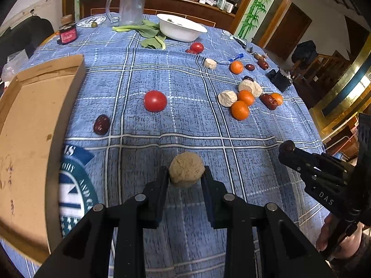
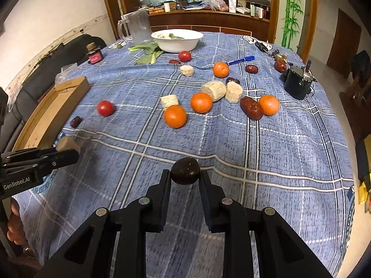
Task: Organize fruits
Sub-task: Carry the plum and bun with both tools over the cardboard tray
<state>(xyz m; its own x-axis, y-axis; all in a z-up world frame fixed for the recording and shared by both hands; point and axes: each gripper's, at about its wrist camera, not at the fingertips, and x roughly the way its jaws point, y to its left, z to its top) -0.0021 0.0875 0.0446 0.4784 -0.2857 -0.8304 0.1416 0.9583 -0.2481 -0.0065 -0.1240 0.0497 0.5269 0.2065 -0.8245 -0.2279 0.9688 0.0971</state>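
My left gripper [image 1: 186, 173] is shut on a beige corn cob piece [image 1: 186, 172], held just above the blue plaid cloth beside the cardboard box [image 1: 30, 125]. My right gripper [image 2: 185, 175] is shut on a dark red date [image 2: 185, 170] above the cloth. On the table lie a tomato [image 1: 155, 100], a date [image 1: 101, 124], several oranges [image 2: 175, 116], pale corn pieces [image 2: 214, 90] and more dates [image 2: 251, 108]. In the right wrist view the left gripper [image 2: 69, 149] shows at the left with the cob piece.
A white bowl [image 2: 177, 39] with greens, leafy vegetables [image 2: 148, 51], a plastic jug [image 2: 136, 29] and a second tomato [image 2: 184, 56] stand at the far end. A small jar [image 2: 94, 55], a blue pen [image 2: 241, 59] and a black device [image 2: 298, 84] also lie on the cloth.
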